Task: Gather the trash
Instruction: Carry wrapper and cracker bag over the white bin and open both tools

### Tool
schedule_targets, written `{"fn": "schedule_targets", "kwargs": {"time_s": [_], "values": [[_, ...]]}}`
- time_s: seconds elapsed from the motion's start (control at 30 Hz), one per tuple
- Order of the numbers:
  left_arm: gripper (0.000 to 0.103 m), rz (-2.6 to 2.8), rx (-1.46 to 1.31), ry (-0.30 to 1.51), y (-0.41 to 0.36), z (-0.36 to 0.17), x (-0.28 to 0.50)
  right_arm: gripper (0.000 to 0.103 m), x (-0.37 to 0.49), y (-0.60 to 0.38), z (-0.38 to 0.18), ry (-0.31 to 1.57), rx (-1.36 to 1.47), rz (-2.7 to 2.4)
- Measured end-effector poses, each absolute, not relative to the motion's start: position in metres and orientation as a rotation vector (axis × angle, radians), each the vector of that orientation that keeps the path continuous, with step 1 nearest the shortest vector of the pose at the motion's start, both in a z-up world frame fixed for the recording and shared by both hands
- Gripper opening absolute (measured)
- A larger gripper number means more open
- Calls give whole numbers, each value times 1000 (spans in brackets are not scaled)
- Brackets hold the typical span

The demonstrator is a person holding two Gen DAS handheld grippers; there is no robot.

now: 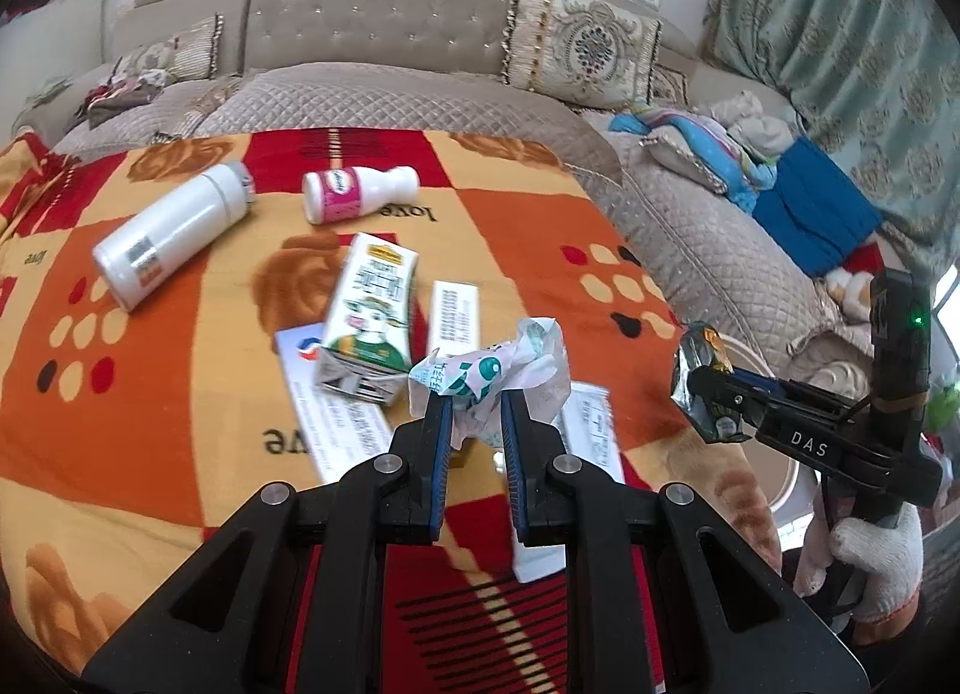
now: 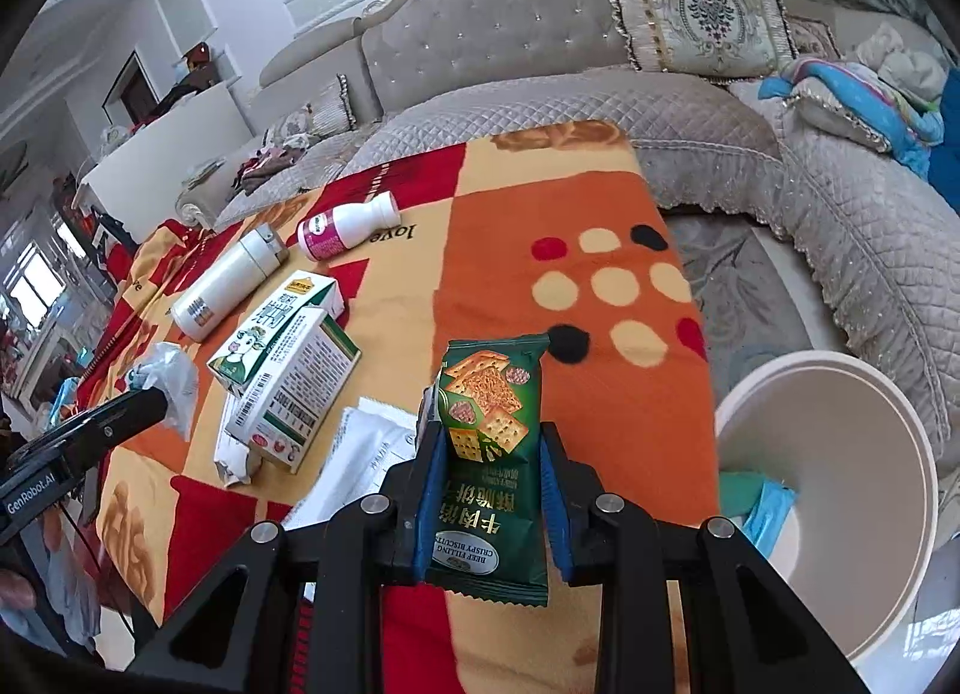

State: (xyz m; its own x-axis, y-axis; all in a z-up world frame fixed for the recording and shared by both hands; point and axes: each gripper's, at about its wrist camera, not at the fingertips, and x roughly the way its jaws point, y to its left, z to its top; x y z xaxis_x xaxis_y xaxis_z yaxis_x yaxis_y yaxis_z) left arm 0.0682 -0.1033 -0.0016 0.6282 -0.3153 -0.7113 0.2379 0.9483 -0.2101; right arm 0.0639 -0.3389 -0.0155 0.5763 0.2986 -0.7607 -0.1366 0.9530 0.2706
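My left gripper (image 1: pixel 476 403) is shut on a crumpled white-and-green wrapper (image 1: pixel 492 370), held above the blanket-covered table (image 1: pixel 180 442). My right gripper (image 2: pixel 492 436) is shut on a green biscuit packet (image 2: pixel 489 442), held upright near the table's right edge; it also shows in the left wrist view (image 1: pixel 705 388). A white bin (image 2: pixel 840 454) with blue trash inside stands on the floor just right of the table. On the table lie a white bottle (image 1: pixel 174 232), a pink-labelled bottle (image 1: pixel 354 193), a milk carton (image 1: pixel 366 316), a small box (image 2: pixel 294 388) and paper sheets (image 1: pixel 336 394).
A grey quilted sofa (image 1: pixel 384 34) curves behind and to the right of the table, with cushions (image 1: pixel 582 43) and a pile of blue clothes (image 1: pixel 810 208). A patterned rug (image 2: pixel 732 274) lies between table and sofa.
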Motion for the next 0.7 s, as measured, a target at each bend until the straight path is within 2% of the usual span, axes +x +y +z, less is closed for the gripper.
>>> {"fn": "schedule_targets", "kwargs": {"time_s": [0.7], "values": [[14,-411,-29,861,-182,-12,67,28,36,-390,-23,931,236,190]]}}
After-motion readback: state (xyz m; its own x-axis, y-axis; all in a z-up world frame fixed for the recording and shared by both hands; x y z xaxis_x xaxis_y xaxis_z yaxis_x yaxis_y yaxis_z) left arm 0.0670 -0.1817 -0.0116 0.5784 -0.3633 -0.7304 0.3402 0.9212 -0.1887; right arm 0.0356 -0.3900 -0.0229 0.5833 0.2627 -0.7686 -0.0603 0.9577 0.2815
